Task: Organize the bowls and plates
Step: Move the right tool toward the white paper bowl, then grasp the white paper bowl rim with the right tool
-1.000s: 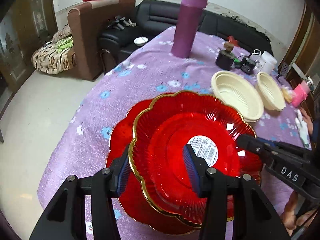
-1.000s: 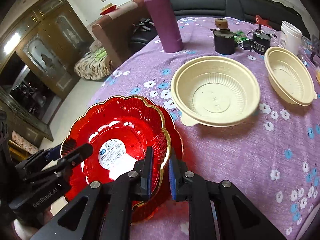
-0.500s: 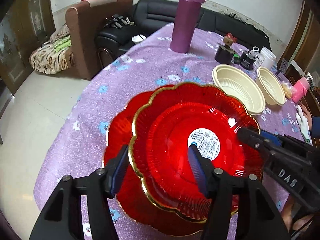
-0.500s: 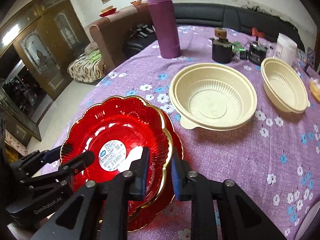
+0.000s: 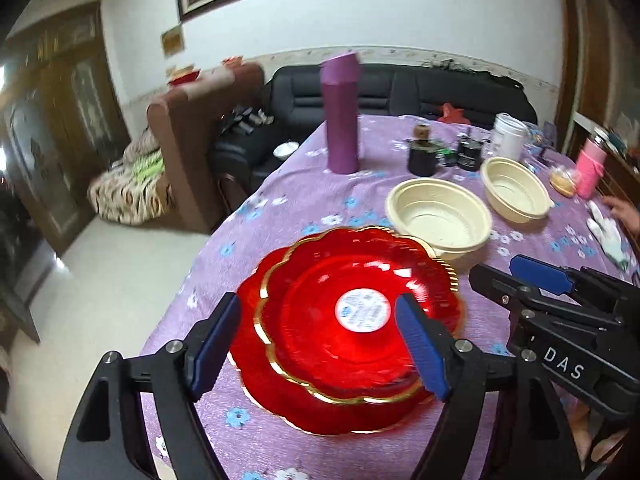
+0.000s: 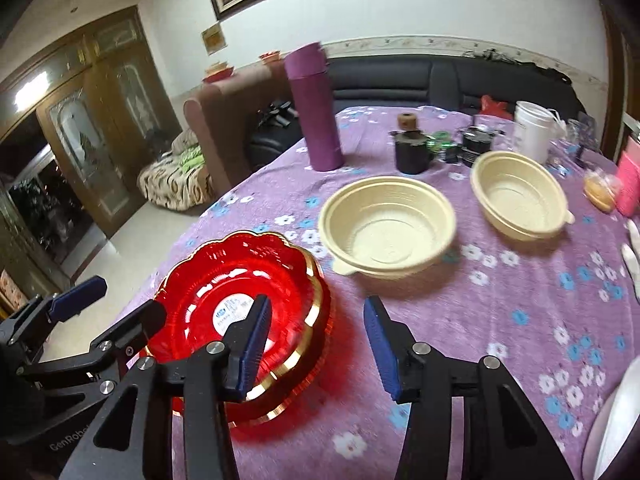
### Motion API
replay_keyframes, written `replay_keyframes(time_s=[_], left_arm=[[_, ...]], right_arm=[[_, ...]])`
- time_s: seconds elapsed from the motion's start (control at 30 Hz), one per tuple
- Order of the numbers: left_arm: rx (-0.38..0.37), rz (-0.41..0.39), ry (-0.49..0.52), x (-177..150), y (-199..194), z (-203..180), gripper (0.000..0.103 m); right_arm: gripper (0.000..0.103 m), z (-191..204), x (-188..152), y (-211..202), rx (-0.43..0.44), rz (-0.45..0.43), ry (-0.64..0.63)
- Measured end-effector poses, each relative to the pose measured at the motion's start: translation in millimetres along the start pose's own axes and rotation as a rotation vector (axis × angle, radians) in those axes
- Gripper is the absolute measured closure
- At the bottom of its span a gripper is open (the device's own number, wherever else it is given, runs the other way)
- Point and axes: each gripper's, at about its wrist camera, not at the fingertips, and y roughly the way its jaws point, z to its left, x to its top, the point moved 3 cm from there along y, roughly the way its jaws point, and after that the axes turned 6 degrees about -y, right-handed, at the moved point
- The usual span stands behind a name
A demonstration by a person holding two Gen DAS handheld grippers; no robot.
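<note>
Two red gold-rimmed plates lie stacked on the purple flowered tablecloth; the top plate point(image 5: 320, 320) has a white sticker, and the lower plate point(image 5: 280, 404) shows under it. The stack also shows in the right wrist view point(image 6: 208, 296). My left gripper point(image 5: 320, 344) is open above the stack's near side and holds nothing. My right gripper point(image 6: 316, 348) is open at the stack's right edge, empty. Two cream bowls stand apart beyond: the nearer bowl point(image 5: 438, 212) point(image 6: 388, 228) and the farther bowl point(image 5: 514, 188) point(image 6: 520, 194).
A tall purple flask point(image 5: 342, 116) point(image 6: 314, 108) stands at the back of the table. Dark jars point(image 6: 412, 148), a white tub point(image 6: 532, 132) and a pink bottle point(image 5: 588, 168) crowd the far right. A sofa and armchair stand beyond the table's left edge point(image 5: 192, 264).
Both grippers have opened and let go of the top plate, which now rests on the lower one. Both have pulled back and up from the stack.
</note>
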Motion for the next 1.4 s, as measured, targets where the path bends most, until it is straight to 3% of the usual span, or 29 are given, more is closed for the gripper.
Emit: replay_keyframes(time_s=[0.87,1.2,1.4], left_arm=[[-0.071,-0.003,0.306,-26.8,-18.6,-142.9,0.024],[-0.11,0.025,0.389,-40.8,-12.8,-182.9,0.024],[-0.171,0.086,0.386,-48.2,-4.0,-195.2,0.024]], right_arm=[[0.045,-178.0,-77.6,-113.2,-0.161,-0.115,0.331],[0.042,-268.2,-120.2,-174.3,-0.346,-0.18,0.508],[0.041,-312.0,-156.6,-183.0,-0.464,-0.13,0.607]])
